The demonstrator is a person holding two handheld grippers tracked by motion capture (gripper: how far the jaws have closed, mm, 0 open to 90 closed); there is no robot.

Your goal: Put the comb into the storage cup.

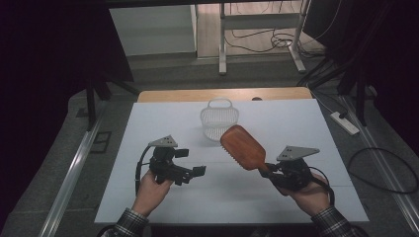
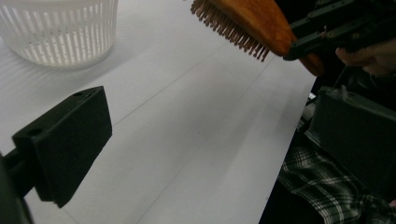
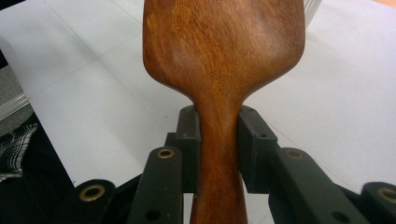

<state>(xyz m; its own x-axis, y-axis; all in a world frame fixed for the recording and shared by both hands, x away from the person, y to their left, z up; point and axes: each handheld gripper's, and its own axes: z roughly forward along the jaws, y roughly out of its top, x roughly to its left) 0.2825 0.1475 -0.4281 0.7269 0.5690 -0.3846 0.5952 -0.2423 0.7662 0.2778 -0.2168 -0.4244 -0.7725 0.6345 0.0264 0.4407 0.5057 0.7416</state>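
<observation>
Wooden hairbrush [image 1: 243, 148] being held up off the table by its handle, head angling up and away toward the middle of the table. Gripping it at the narrow neck: the right gripper [image 1: 268, 170], both pads pressing the wood from either side. Hanging apart to the left, jaws spread and grasping nothing: the left gripper [image 1: 191, 165]. Standing farther back, near the brush head: a white slatted basket [image 1: 219, 118] on the white table [image 1: 163, 197].

Probably carrying the brush toward that basket. Worth squeezing firmly at the neck, since the heavy head is likely pulling downward; worth lifting the head clear of the rim before lowering, bristles angled away from the slats to avoid snagging. Worth leaving the empty gripper aside, or steadying the light basket with it.

Showing in the right gripper view: the pads flush against the handle, the smooth back of the head. Showing in the left gripper view: the bristle rows underneath, facing the table. Giving the overall layout: the high view.
</observation>
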